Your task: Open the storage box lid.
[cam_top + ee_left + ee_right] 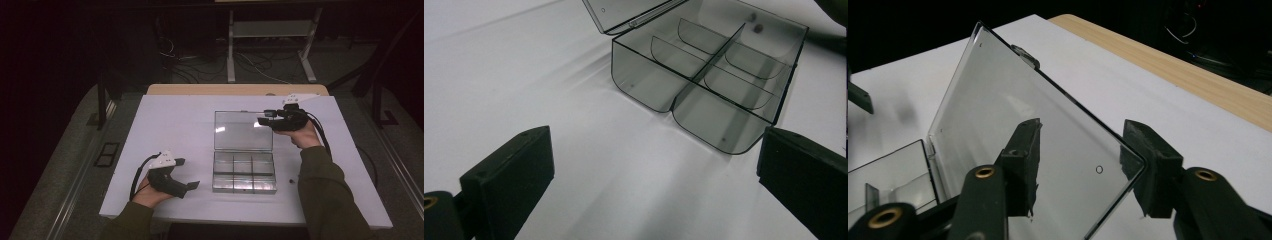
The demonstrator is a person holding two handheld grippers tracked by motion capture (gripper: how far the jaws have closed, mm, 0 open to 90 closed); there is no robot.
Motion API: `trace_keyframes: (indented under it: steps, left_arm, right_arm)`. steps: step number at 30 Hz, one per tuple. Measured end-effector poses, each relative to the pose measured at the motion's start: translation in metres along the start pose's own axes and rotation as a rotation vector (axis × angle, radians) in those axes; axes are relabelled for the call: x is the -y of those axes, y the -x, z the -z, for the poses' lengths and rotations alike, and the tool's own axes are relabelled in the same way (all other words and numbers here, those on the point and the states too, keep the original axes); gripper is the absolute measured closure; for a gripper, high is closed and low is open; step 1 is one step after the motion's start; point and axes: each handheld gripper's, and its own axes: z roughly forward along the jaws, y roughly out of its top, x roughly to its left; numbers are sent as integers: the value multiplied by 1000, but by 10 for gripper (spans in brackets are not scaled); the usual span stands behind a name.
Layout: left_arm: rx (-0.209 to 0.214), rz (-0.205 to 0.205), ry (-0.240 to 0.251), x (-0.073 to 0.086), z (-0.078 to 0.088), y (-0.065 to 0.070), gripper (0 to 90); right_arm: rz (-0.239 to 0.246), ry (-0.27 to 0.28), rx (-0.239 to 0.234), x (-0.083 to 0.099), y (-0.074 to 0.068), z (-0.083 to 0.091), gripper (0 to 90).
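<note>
- The worktop is a pale sheet on a wooden table, with dark floor and cables beyond its far edge.
- The clear compartment box sits near the middle of the worktop, a little toward the person's side. Its long axis runs left to right across the table, and dividers split it into small cells that look empty.
- Its lid is swung open on the far side, hinged along the box's back edge. It stands tilted, neither flat nor shut, and its free edge points away from the person.
- The right gripper reaches in at the lid's far right corner. In the right gripper view the lid's edge lies between the jaws, which stand apart with a gap at each pad, so they bracket the lid without pinching it, probably having let it go.
- The left gripper rests low on the worktop, just left of the box and clear of it. Its jaws are wide open with nothing between them, pointed at the box's near corner, likely ready to steady it.
- A small dark speck lies on the worktop right of the box; what it is I cannot tell.
</note>
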Motion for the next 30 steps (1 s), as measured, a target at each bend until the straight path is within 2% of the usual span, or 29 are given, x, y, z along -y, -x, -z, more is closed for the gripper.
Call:
trace_keyframes:
  steps: [11, 30]
  left_arm:
    - [3, -10, 1, 0, 0, 0, 9]
    - [6, -16, -2, 0, 0, 0, 9]
  right_arm:
    - [-28, -9, 23, 5, 4, -8, 442]
    - [-38, -23, 63, 10, 6, -17, 403]
